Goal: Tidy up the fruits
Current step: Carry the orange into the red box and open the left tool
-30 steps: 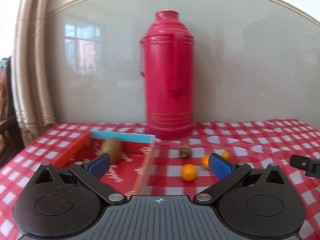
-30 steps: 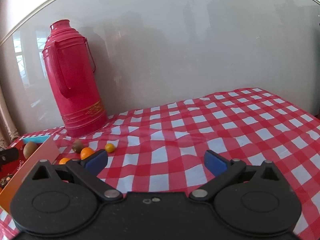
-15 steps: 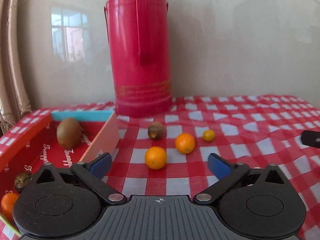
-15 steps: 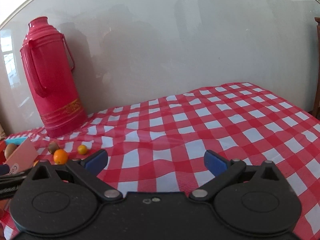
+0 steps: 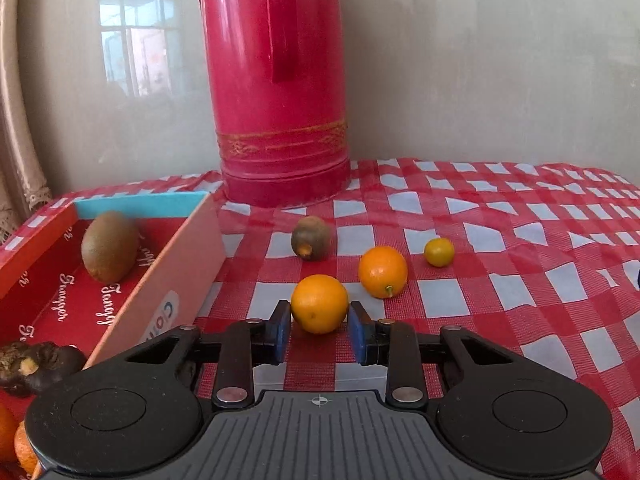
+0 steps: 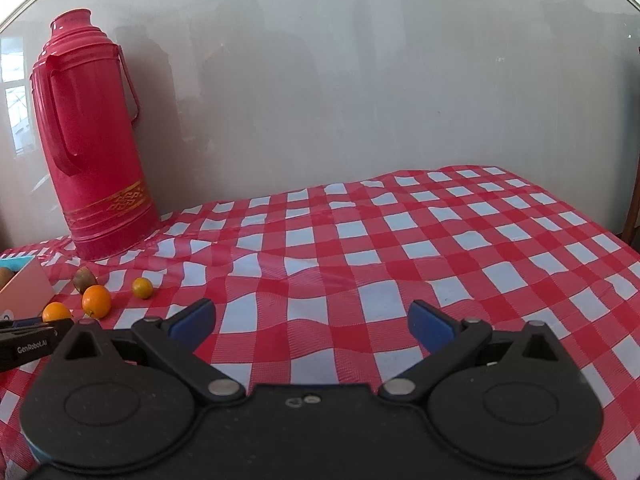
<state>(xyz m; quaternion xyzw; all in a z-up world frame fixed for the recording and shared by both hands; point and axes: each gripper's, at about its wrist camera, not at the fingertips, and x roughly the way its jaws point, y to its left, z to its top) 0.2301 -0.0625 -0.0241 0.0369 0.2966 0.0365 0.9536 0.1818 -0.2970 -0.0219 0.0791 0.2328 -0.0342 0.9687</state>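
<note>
My left gripper is shut on a small orange that rests on the checked cloth, one blue pad on each side of it. Beyond it lie a second orange, a small yellow fruit and a brown fruit. A red box at the left holds a kiwi, a dark fruit and orange fruit. My right gripper is open and empty over bare cloth. The right wrist view shows the same fruits, with the held orange far left.
A tall red thermos stands against the wall behind the fruits; it also shows in the right wrist view. The red and white checked cloth stretches to the right. A curtain hangs at the left.
My left gripper has moved forward and down to the near orange and its jaws have closed onto it. The right gripper has stayed open and shifted only slightly.
</note>
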